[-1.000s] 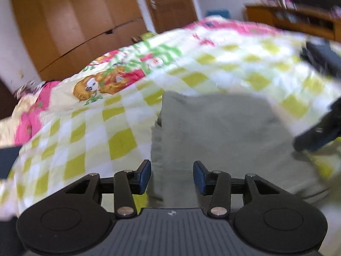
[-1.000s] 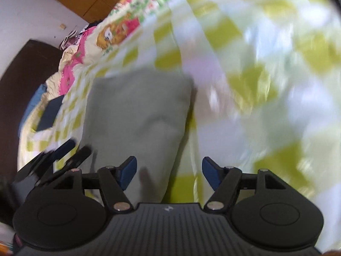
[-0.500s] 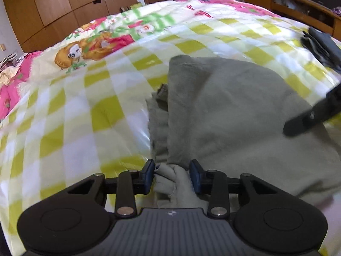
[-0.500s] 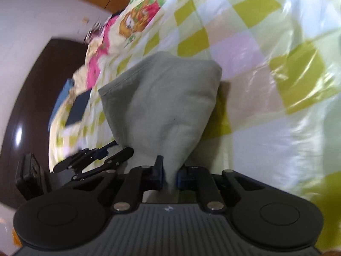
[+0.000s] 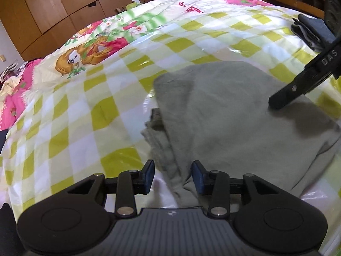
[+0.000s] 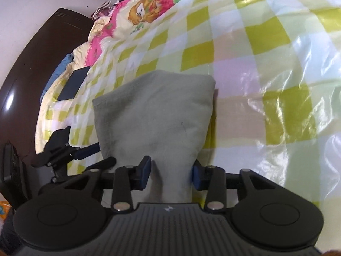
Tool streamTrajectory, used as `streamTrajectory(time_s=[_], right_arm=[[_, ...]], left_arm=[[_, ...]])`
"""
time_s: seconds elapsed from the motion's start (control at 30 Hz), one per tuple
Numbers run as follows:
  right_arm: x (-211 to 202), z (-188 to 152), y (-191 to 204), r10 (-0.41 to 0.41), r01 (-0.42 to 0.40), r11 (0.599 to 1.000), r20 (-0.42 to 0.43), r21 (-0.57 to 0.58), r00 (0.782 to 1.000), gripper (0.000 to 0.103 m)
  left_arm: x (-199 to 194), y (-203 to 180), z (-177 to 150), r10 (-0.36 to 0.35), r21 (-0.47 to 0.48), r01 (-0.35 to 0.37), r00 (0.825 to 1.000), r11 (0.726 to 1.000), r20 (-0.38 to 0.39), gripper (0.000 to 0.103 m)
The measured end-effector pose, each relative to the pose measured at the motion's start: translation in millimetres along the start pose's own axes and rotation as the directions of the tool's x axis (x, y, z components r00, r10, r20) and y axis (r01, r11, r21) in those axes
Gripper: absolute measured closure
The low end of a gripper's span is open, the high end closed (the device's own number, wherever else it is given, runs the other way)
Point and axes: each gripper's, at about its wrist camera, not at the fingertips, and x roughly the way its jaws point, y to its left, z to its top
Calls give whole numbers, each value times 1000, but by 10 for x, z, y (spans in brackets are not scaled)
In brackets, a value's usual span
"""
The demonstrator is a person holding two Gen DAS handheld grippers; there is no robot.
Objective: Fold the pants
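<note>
The grey-green pants [image 5: 223, 111] lie folded into a thick pad on the checked bed cover [image 5: 89, 115]; they also show in the right wrist view [image 6: 155, 115]. My left gripper [image 5: 173, 176] is open at the pad's near left corner, with cloth edges between its jaws but not clamped. My right gripper [image 6: 170, 173] is open at the pad's near edge, the cloth lying loose between the jaws. The right gripper's finger shows in the left wrist view [image 5: 302, 81] over the pad's right side. The left gripper shows in the right wrist view [image 6: 70, 149] beside the pad.
The bed carries a yellow-green checked plastic sheet [image 6: 266, 64] over a cartoon-print quilt [image 5: 85, 53]. A dark folded garment [image 5: 311, 32] lies at the far right. A dark flat object [image 6: 73, 83] lies near the pillows. Wooden wardrobes [image 5: 53, 6] stand behind the bed.
Both grippers were shut on the pants' near edge half a second ago; both have opened and let the cloth go. The pad now lies flat on the bed.
</note>
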Motion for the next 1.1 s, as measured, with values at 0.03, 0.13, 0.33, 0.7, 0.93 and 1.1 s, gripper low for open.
streamTrajectory(time_s=[0.03, 0.13, 0.33, 0.7, 0.93, 1.1], right_arm=[[-42, 25, -10, -6, 6, 1000, 22, 2, 1000, 62], [-117, 163, -68, -18, 18, 1000, 96, 0, 995, 54], [208, 503, -144, -37, 31, 997, 85, 74, 996, 52], [83, 455, 171, -119, 125, 991, 121, -48, 985, 52], [-67, -681, 435, -280, 285, 923, 57, -261, 958, 46], [-329, -838, 473, -247, 263, 950, 111, -170, 963, 47]], left_arm=[[-24, 35, -23, 11, -5, -11, 1000, 1000, -1, 49], [-55, 89, -88, 66, -30, -66, 998, 997, -1, 49], [-274, -50, -36, 198, -79, -187, 965, 979, 171, 49], [-49, -185, -229, 178, -80, -173, 982, 982, 66, 47], [-216, -251, -343, 212, -192, -200, 977, 961, 41, 46], [-434, -350, -419, 242, -264, -227, 970, 937, 26, 45]])
